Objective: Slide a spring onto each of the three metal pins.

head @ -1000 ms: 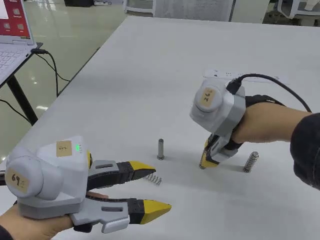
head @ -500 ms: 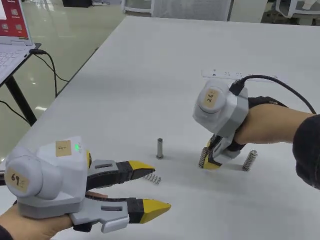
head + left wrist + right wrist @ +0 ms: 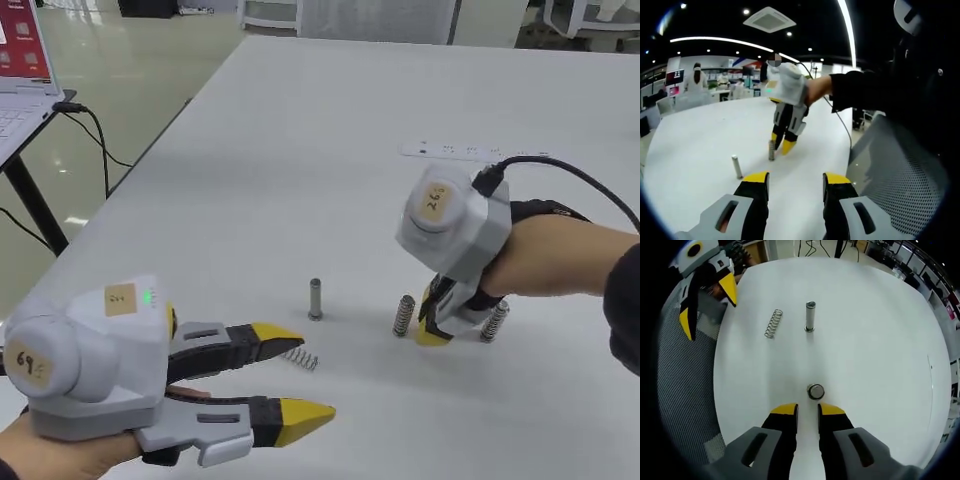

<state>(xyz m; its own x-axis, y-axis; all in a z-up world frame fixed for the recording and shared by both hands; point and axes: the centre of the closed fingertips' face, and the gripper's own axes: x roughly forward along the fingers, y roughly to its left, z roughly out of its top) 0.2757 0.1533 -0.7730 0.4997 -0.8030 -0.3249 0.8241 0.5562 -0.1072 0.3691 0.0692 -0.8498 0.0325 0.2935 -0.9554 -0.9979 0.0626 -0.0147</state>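
Pins upright: sprung pin (image 3: 403,316) at 9 o'clock of right gripper (image 3: 437,325), second sprung pin (image 3: 492,321) at 3; jaws narrowly parted, empty; bare pin (image 3: 316,299) (loose spring (image 3: 300,358) at its 6 o'clock); left gripper (image 3: 305,372) wide, empty.

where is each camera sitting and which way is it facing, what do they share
Head view: on the person's head, facing forward and down at the table; the left hand holds the left gripper, the right hand the right gripper.
Left gripper view: on the left gripper, facing across the table along its open jaws toward the right gripper and a dark sleeve.
Right gripper view: on the right gripper, facing down on a spring-covered pin; its jaws rise from the bottom.
Shared: all three show the bare pin.
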